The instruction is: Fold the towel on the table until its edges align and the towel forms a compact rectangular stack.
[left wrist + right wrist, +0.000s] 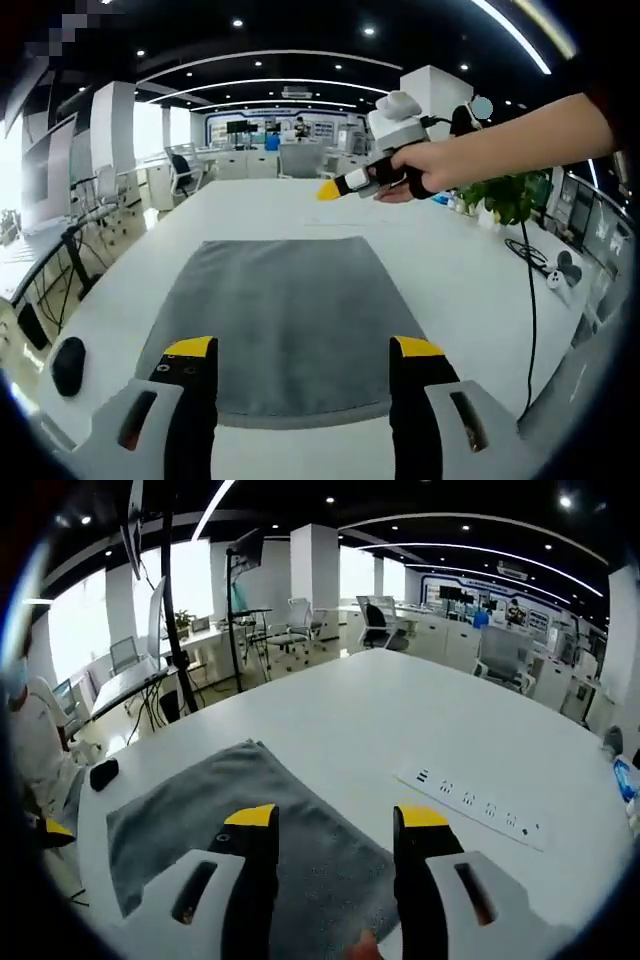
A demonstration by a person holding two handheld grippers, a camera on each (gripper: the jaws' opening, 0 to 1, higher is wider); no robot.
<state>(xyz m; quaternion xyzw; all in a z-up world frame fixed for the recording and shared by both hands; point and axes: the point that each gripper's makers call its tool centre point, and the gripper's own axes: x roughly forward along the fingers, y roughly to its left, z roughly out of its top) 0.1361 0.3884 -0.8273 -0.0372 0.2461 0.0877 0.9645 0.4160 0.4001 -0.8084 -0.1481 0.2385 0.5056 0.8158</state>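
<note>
A grey towel [290, 315] lies spread flat on the white table [470, 280], its near edge just ahead of my left gripper [303, 350], which hovers open above that edge with nothing between its jaws. My right gripper [330, 190], held in a person's hand, hangs over the table beyond the towel's far edge. In the right gripper view the same towel [190, 820] lies below and to the left, and the right gripper [337, 820] is open above one of its corners, holding nothing.
A white power strip [470, 807] lies on the table beyond the towel. A black mouse [68, 364] sits near the table's left edge. A black cable [530, 300] and a potted plant [505, 195] are at the right. Office chairs and desks stand behind.
</note>
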